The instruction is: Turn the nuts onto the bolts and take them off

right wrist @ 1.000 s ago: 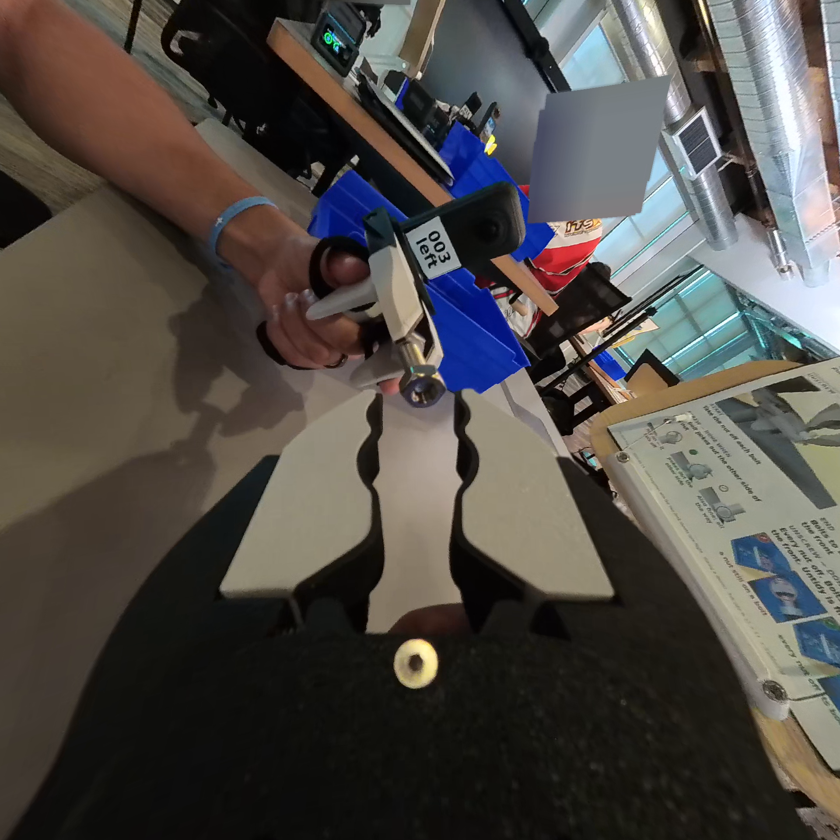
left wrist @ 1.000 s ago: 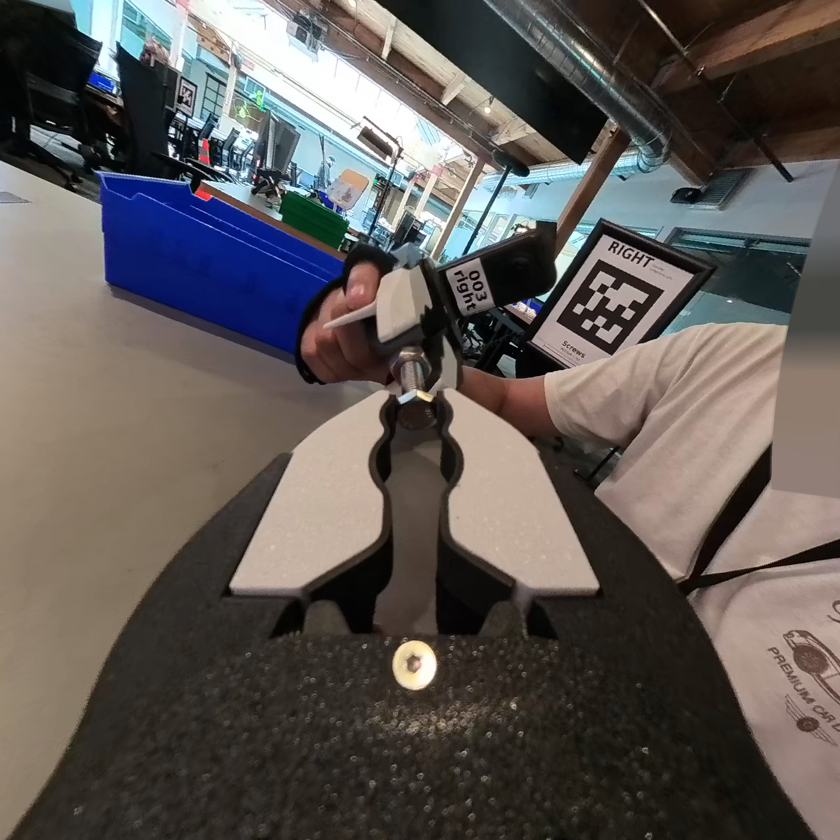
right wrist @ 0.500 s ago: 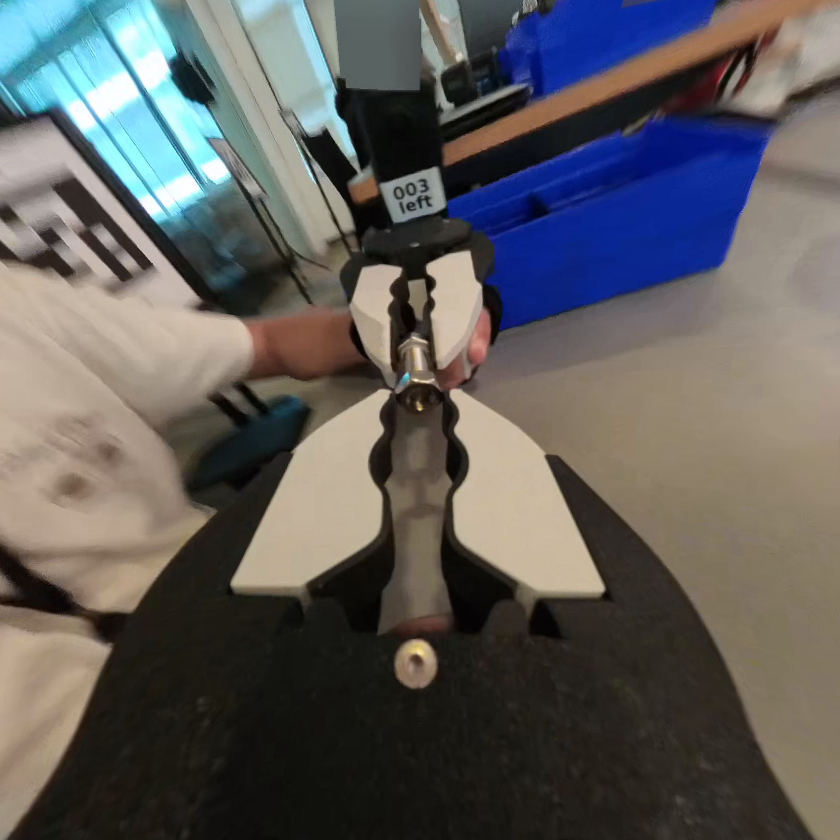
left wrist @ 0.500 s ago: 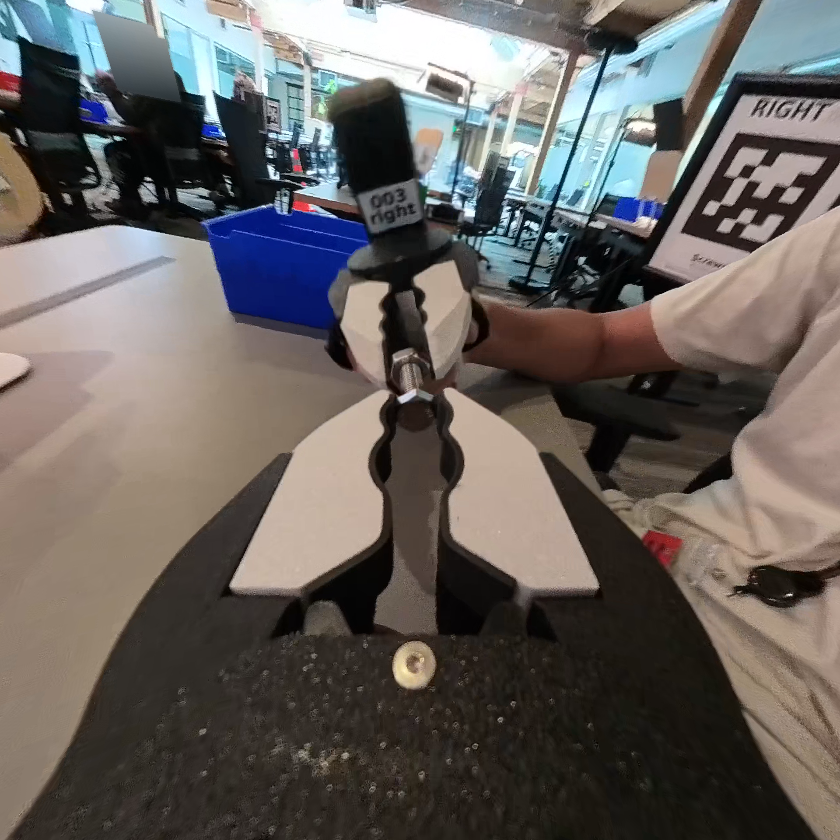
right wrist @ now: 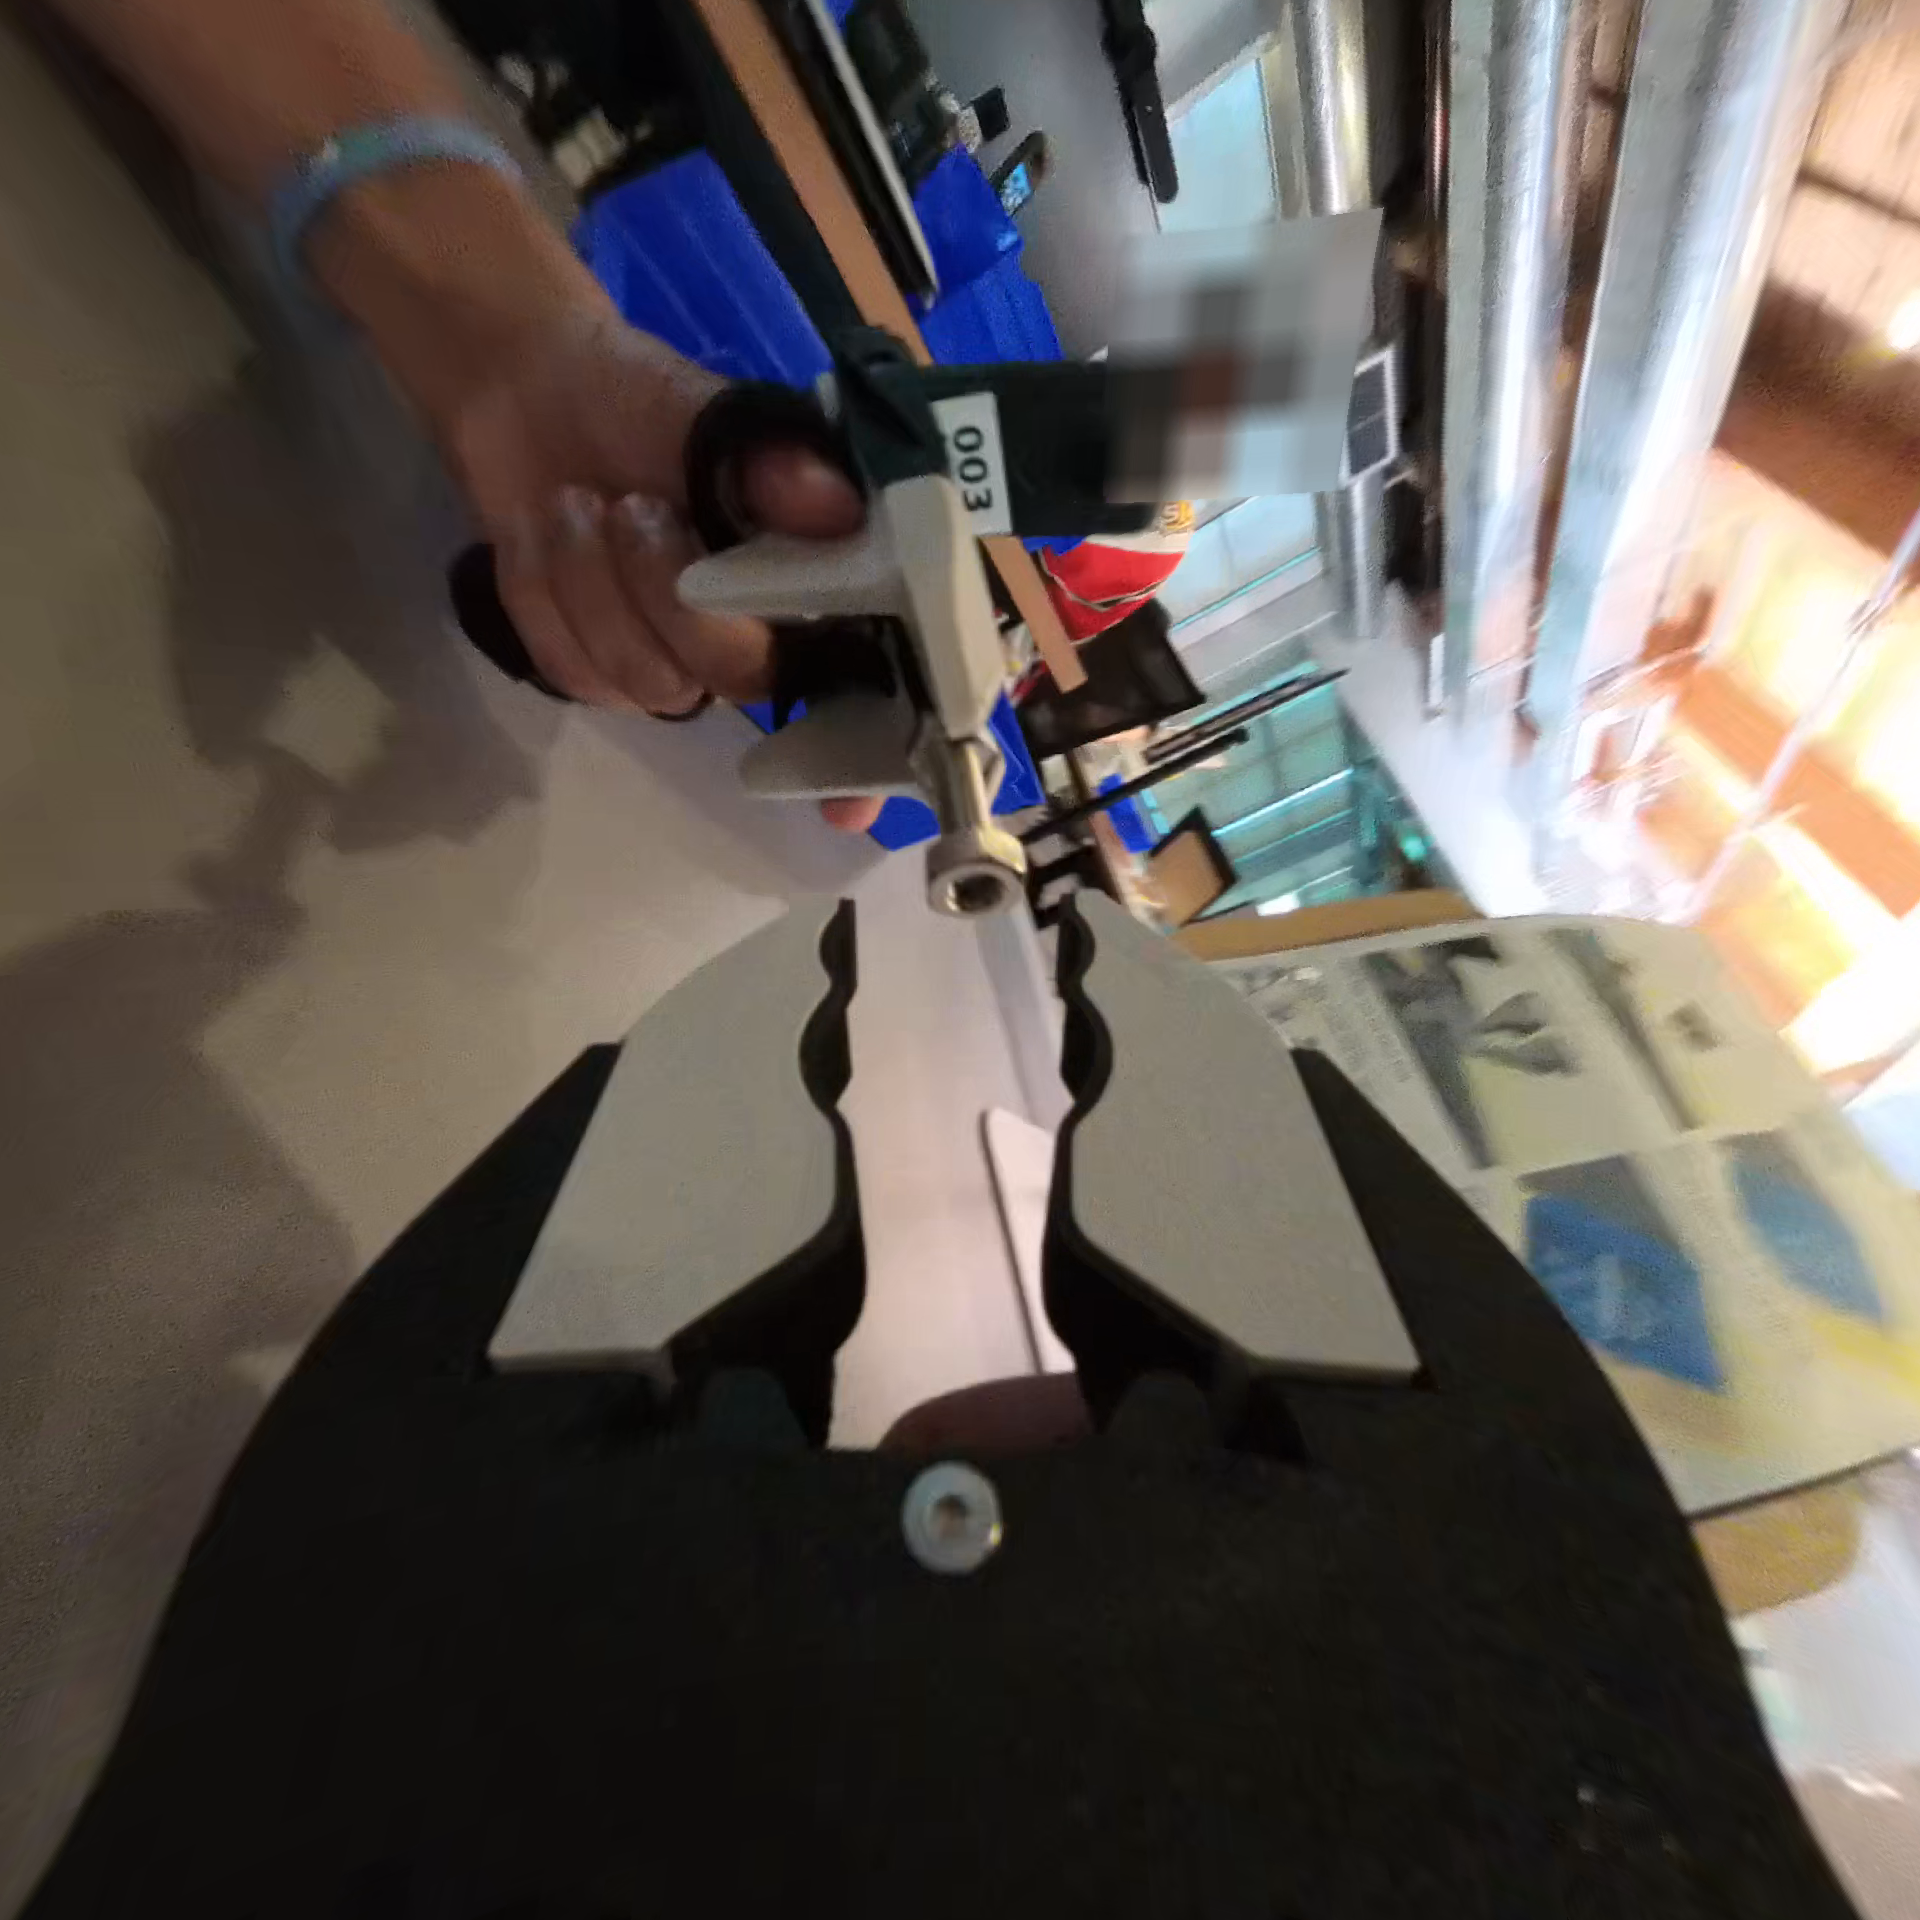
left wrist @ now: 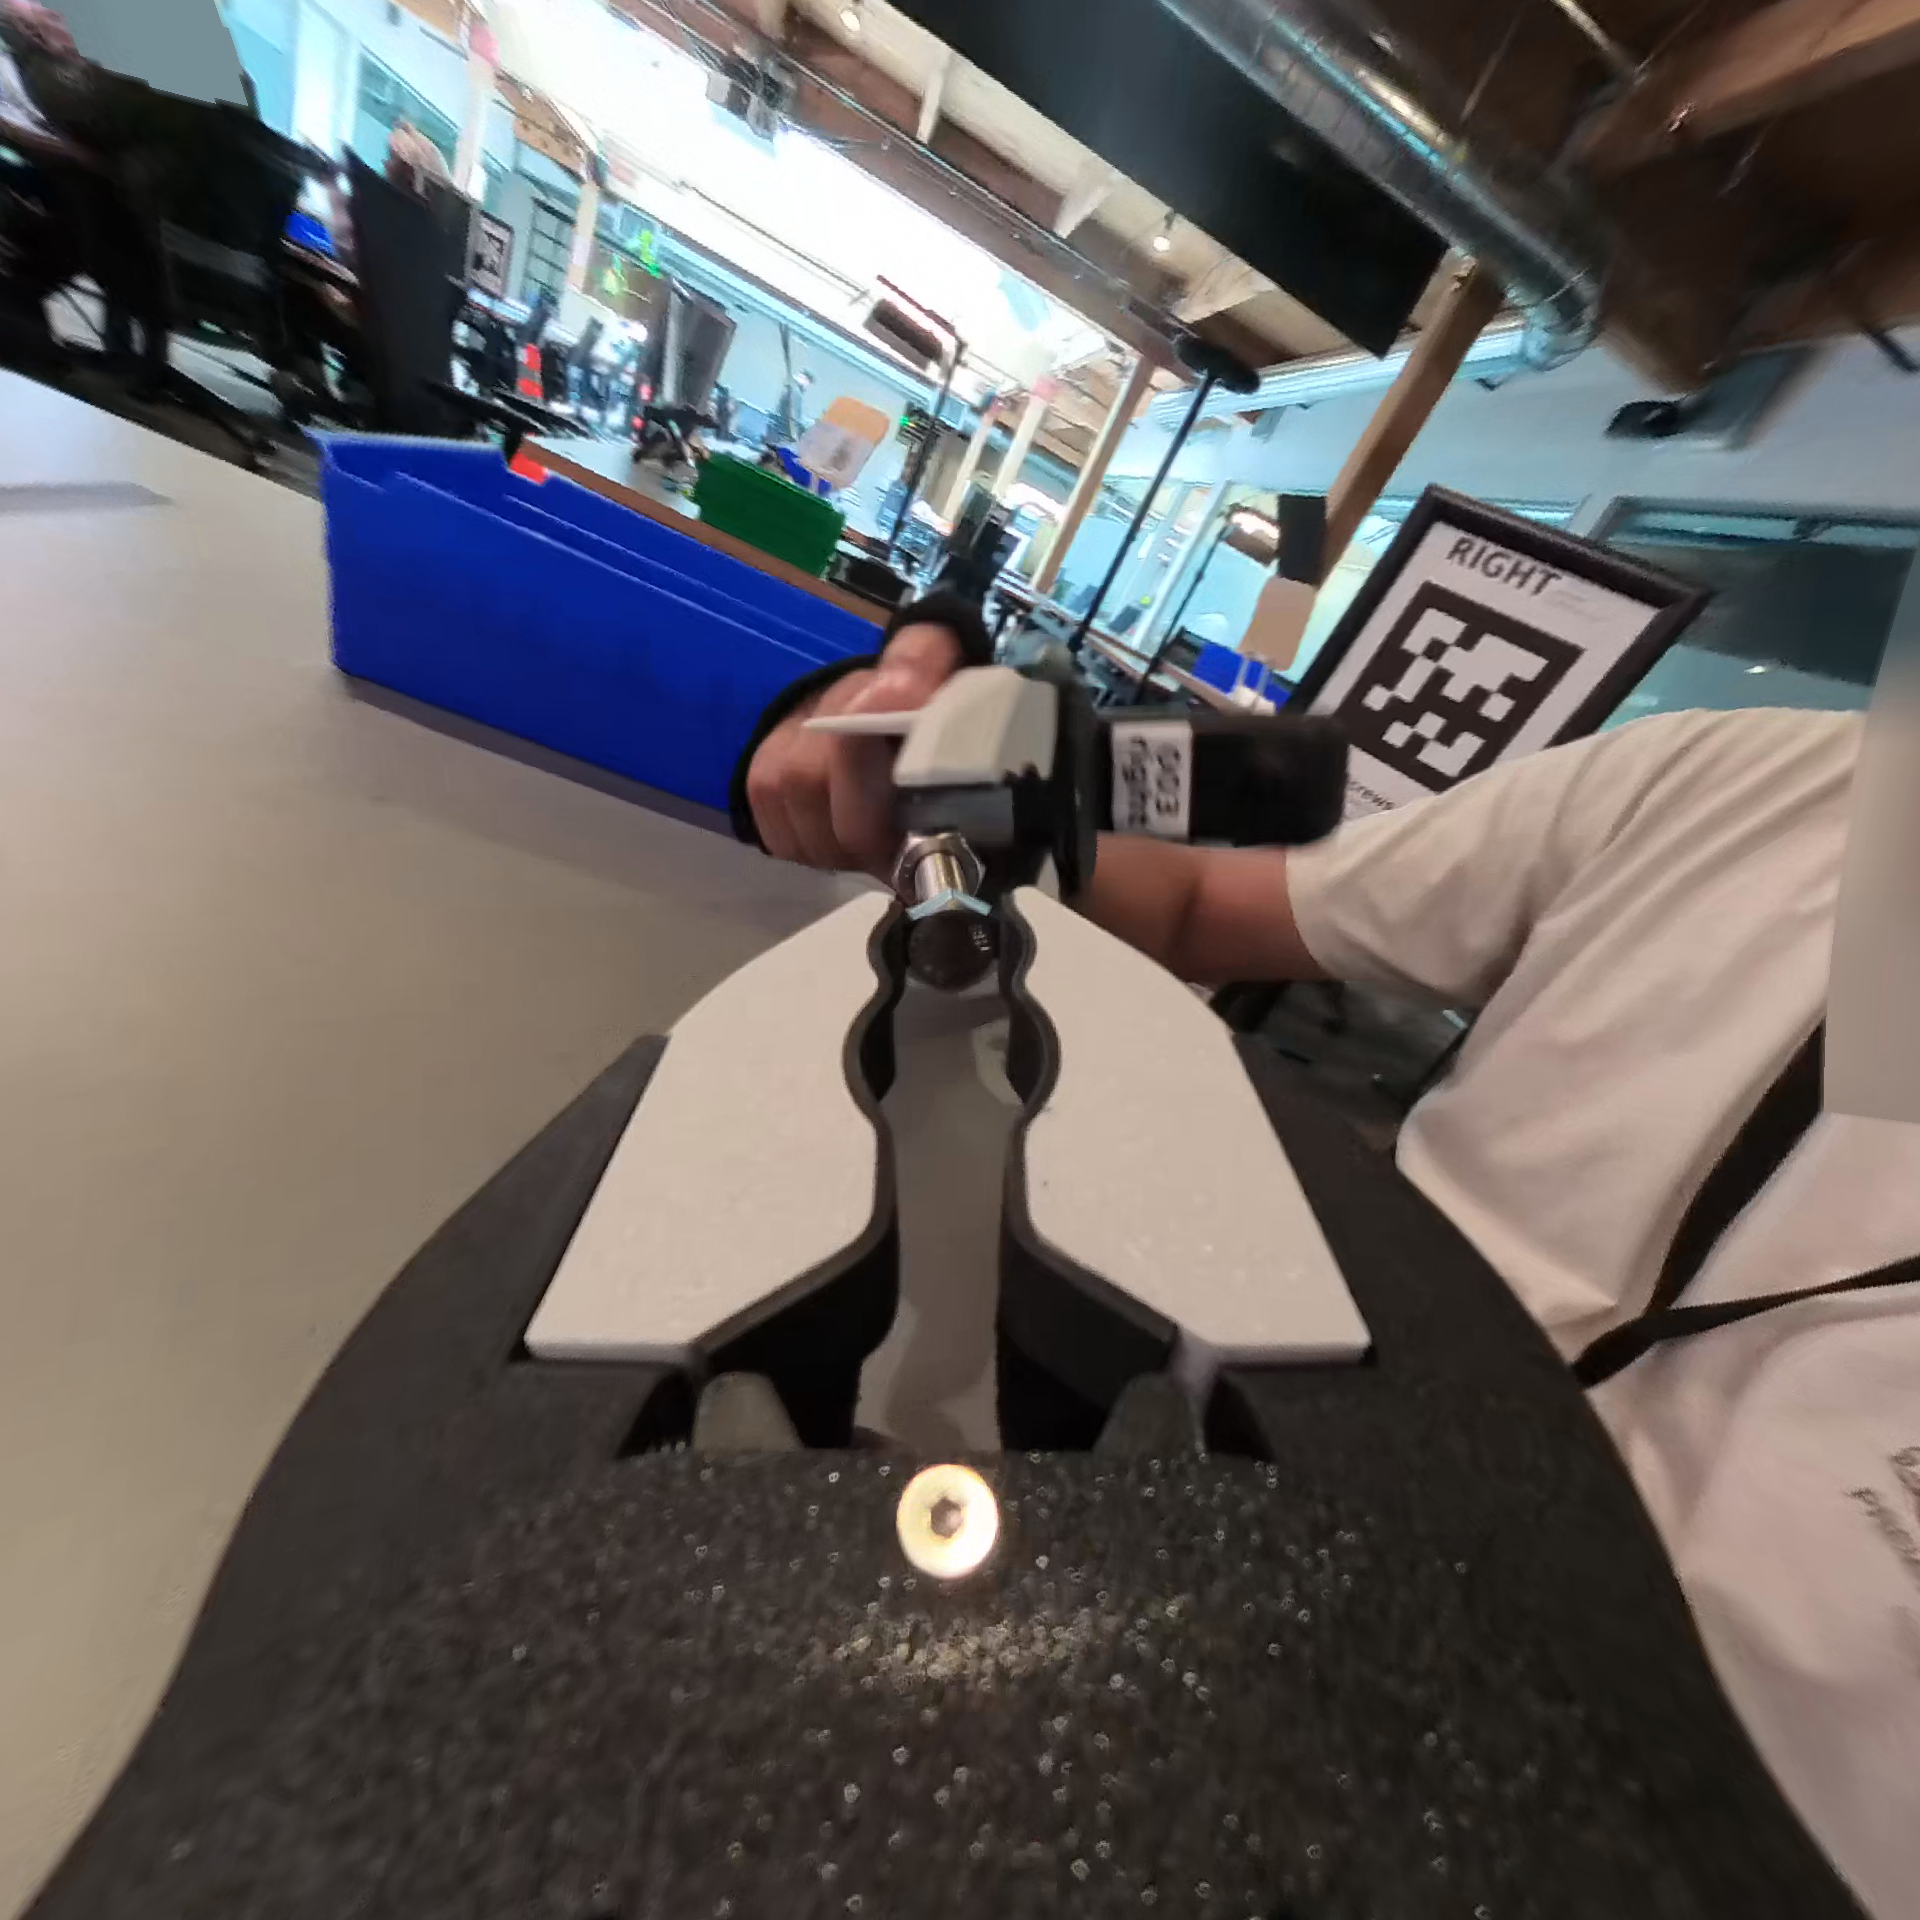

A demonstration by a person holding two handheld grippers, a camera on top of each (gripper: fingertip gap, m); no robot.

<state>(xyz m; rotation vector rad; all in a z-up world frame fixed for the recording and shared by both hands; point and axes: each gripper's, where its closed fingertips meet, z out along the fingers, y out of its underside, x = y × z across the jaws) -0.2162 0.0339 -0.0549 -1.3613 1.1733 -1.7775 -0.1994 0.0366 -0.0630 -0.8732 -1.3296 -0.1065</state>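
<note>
A steel bolt with a hex nut on it is held in the air between both grippers. My left gripper is shut on the bolt's near end. In the right wrist view the bolt's socket head points at the camera. My right gripper is open, with its fingertips on either side just short of the head and not touching it. The right gripper lies rolled on its side in the left wrist view. The left gripper shows edge-on in the right wrist view.
A grey table lies below. A blue bin stands at its far edge. A framed marker sign and the person's white shirt are on the right. An instruction board lies right of my right gripper.
Half a second ago my right gripper stood upright, closed around the bolt's end. Now it has opened and rolled onto its side. My left gripper has kept its hold.
</note>
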